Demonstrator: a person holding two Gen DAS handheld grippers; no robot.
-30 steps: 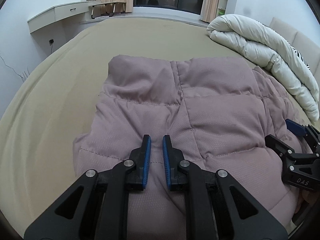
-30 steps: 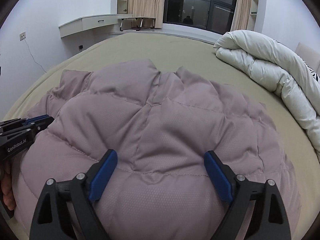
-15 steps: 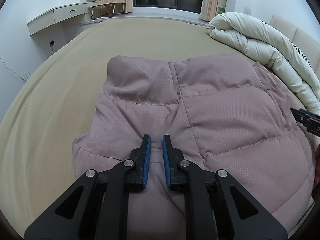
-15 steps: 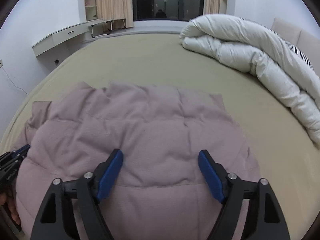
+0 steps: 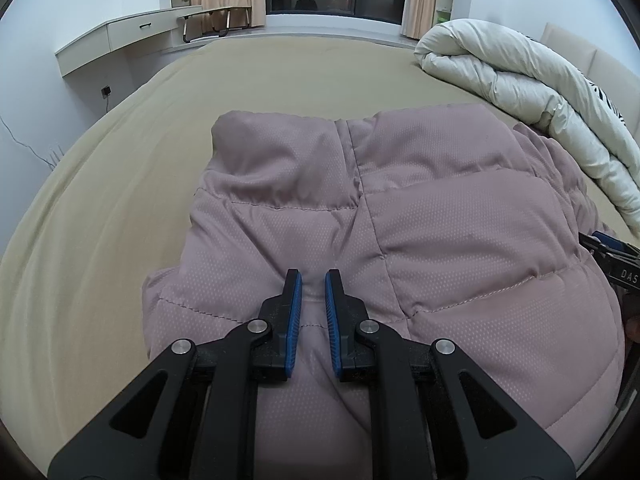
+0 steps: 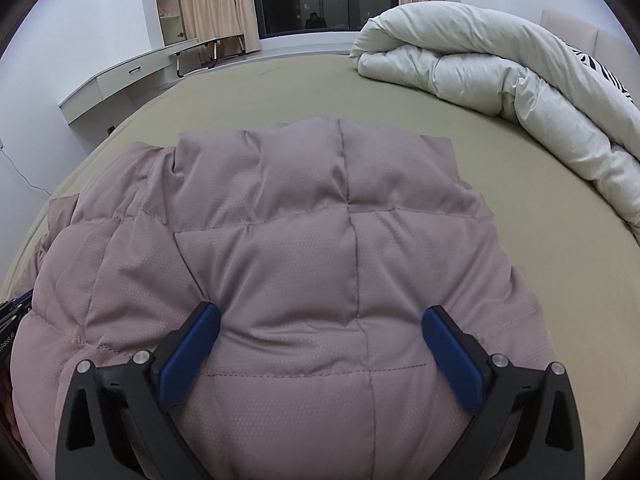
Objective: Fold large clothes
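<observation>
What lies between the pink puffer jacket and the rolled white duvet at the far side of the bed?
Only bare olive bedsheet; nothing sits between the jacket and the duvet. The right wrist view shows that stretch clearly.

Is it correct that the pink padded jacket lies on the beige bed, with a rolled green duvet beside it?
Not quite: the duvet is white, not green, as the right wrist view shows. The pink padded jacket does lie on the beige bed.
</observation>
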